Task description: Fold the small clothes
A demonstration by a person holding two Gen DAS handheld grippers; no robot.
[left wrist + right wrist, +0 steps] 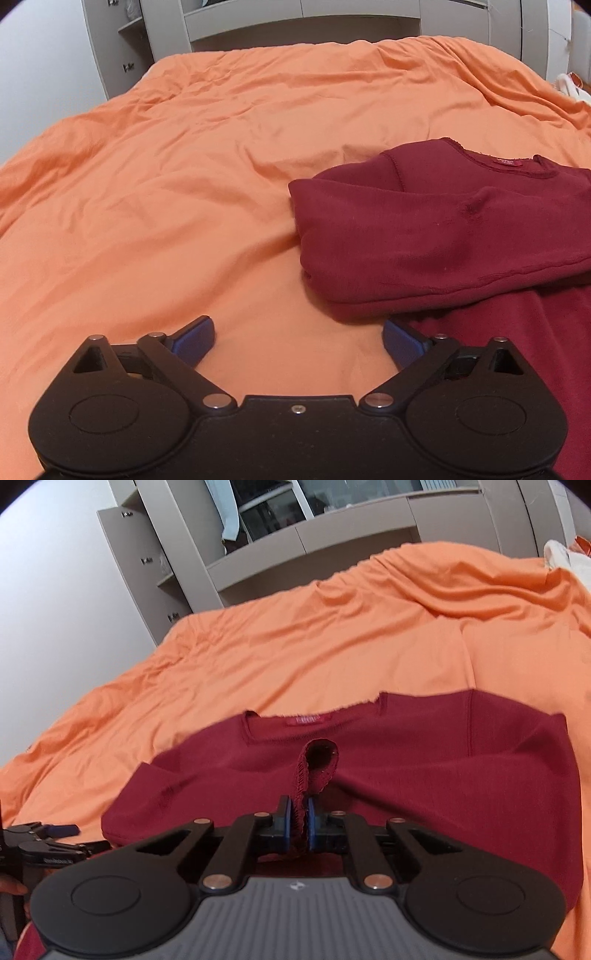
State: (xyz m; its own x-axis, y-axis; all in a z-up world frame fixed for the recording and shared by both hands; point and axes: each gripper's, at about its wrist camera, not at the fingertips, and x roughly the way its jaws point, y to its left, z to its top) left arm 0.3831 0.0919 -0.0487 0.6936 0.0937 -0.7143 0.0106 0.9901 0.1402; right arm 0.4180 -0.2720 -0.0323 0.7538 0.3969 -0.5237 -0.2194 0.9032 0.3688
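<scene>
A dark red sweater (436, 229) lies on the orange bedspread (207, 177), its left sleeve folded across the chest. My left gripper (298, 341) is open and empty, low over the bedspread just left of the sweater's near edge. In the right wrist view the sweater (443, 760) lies neck away from me, with a red label (303, 720) at the collar. My right gripper (300, 825) is shut on the sleeve cuff (317, 764), which stands up in a loop above the sweater. My left gripper also shows at the left edge of the right wrist view (55, 830).
The orange bedspread (332, 635) is creased, with deeper folds at the far right. A grey headboard and shelf unit (295, 22) stand behind the bed. A white wall (55, 609) is to the left. A white item (569, 86) lies at the far right edge.
</scene>
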